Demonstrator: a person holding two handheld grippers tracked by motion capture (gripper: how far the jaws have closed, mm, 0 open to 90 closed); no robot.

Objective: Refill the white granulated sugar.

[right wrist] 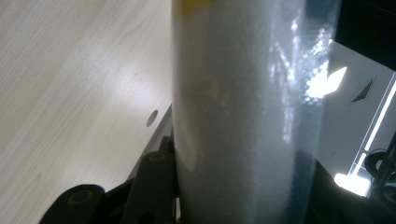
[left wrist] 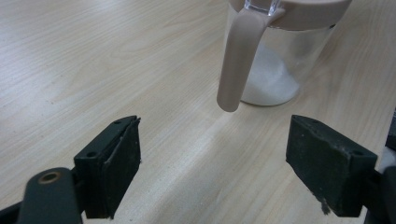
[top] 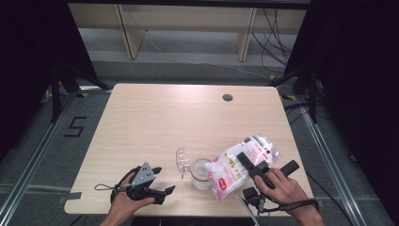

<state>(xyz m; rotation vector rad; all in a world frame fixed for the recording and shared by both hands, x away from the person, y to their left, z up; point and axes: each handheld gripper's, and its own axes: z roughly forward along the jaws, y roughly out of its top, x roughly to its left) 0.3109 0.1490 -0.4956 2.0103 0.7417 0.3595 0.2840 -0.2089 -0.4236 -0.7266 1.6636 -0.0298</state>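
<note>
We see the right gripper [top: 248, 162] pinching a clear plastic bag of white granules [top: 237, 165], red print on its front, tilted so that its lower end hangs over the mouth of a clear jar [top: 201, 174]. In the right gripper view the bag [right wrist: 243, 116] stands between the two black jaws, which press on it from either side; its white grains fill the plastic and a yellow strip shows at the top edge. The person's right hand [top: 282, 186] holds that gripper near the front right corner of the worktop [top: 155, 117].

The jar stands on the worktop near the front edge, just left of the bag and touching it at the rim. Its hinged clear lid [top: 182, 160] is flipped open to the left. In the left gripper view we see the jar [left wrist: 280, 60] close ahead, with a beige rim, a beige handle [left wrist: 238, 60] hanging down its side, and a low heap of white granules in the bottom.

The left gripper [top: 162, 181] rests low over the worktop to the left of the jar, apart from it. Its jaws are spread wide with nothing but bare wood between them. The left hand [top: 127, 200] grasps it from the front edge.
</note>
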